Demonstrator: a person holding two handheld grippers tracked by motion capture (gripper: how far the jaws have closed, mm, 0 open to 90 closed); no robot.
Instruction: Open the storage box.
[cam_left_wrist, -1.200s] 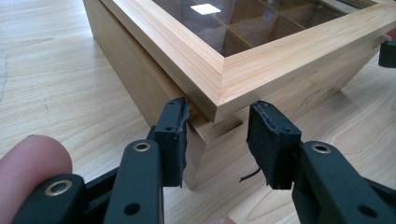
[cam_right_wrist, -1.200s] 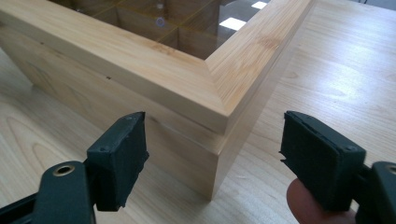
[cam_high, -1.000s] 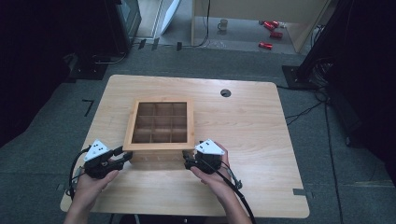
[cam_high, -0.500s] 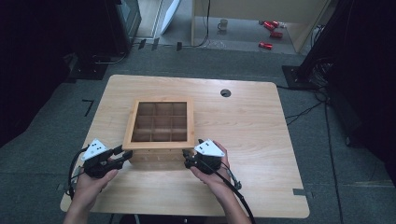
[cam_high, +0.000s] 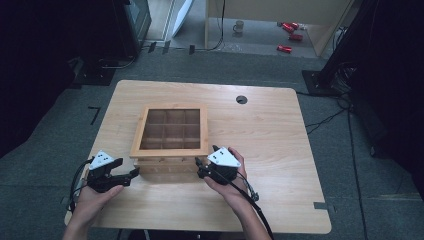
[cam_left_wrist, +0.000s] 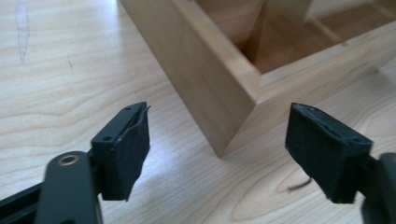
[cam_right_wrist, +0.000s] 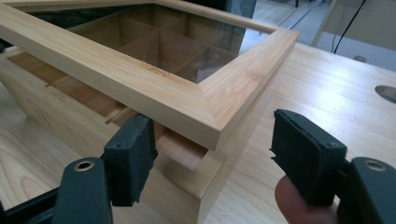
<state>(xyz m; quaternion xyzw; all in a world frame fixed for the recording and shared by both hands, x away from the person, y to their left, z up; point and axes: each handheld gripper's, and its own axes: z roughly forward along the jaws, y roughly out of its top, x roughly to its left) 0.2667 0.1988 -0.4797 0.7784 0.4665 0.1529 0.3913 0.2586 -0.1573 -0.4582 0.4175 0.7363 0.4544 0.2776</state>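
Note:
A square wooden box (cam_high: 167, 165) with a glass-paned lid (cam_high: 170, 150) over a grid of compartments stands mid-table. In the right gripper view the lid (cam_right_wrist: 140, 74) sits raised at its front, leaving a gap above the base (cam_right_wrist: 42, 116). My right gripper (cam_high: 200, 168) (cam_right_wrist: 217, 140) is open at the box's front right corner, one jaw in that gap under the lid's edge and the other out past the corner. My left gripper (cam_high: 127, 170) (cam_left_wrist: 219, 126) is open at the front left corner of the box (cam_left_wrist: 205, 84), holding nothing.
The light wooden table (cam_high: 270, 150) has a round cable hole (cam_high: 241, 99) near its far edge. Beyond it on the floor are a mug (cam_high: 239, 26) and red items (cam_high: 290, 35). Dark equipment stands at both sides.
Both hands stay almost where they were beside the box's front corners. The left gripper has drifted slightly toward the near edge.

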